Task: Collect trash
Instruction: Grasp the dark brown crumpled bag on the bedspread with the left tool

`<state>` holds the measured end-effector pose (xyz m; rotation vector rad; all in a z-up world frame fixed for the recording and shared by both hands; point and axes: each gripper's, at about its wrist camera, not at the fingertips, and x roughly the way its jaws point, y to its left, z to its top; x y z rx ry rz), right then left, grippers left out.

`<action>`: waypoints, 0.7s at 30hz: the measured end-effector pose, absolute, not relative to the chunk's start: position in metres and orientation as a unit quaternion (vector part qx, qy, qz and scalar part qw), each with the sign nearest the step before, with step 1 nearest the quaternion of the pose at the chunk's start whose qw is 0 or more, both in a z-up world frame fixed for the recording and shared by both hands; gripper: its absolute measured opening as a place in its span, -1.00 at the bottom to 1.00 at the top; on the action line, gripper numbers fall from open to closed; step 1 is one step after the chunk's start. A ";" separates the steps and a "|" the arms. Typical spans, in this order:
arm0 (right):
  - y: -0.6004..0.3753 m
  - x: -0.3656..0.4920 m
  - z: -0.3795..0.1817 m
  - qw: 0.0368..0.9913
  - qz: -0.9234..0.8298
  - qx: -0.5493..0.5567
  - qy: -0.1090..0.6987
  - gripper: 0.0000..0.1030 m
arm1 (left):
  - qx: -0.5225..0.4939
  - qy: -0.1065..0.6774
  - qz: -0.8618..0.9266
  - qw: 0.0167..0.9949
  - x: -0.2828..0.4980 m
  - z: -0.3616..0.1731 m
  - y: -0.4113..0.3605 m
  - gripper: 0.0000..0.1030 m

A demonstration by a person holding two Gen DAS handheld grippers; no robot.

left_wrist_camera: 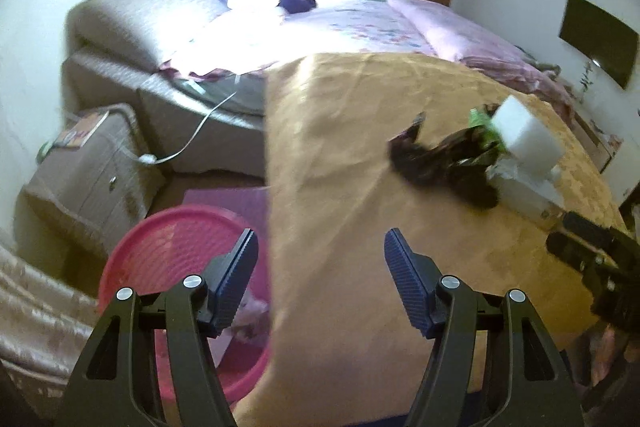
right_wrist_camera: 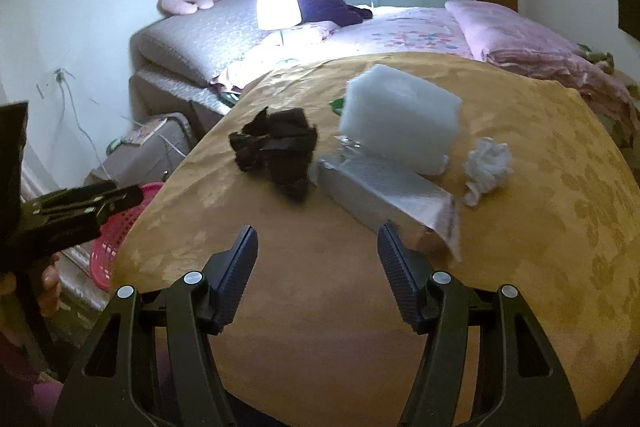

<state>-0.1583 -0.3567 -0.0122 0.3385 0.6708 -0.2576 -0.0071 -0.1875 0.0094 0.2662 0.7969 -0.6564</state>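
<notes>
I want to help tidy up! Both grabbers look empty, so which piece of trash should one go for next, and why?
Probably ease the right gripper forward to the crumpled black wrapper. Its fingers stand open with nothing between them, the wrapper lies loose on the yellow tablecloth just ahead of them, and it is the piece nearest the pink basket by the table's edge.

On the table with the golden patterned cloth (right_wrist_camera: 520,227), a white foam block (right_wrist_camera: 400,123) leans on a flat silver box (right_wrist_camera: 376,191). A crumpled black wrapper (right_wrist_camera: 276,151) lies left of the block, and a crumpled white tissue (right_wrist_camera: 488,163) lies right of it.
</notes>
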 end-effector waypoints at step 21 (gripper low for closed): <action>-0.389 -0.181 -0.023 0.913 -0.145 0.203 0.323 0.17 | 0.139 0.411 -0.352 0.829 0.050 -0.008 -0.300 0.22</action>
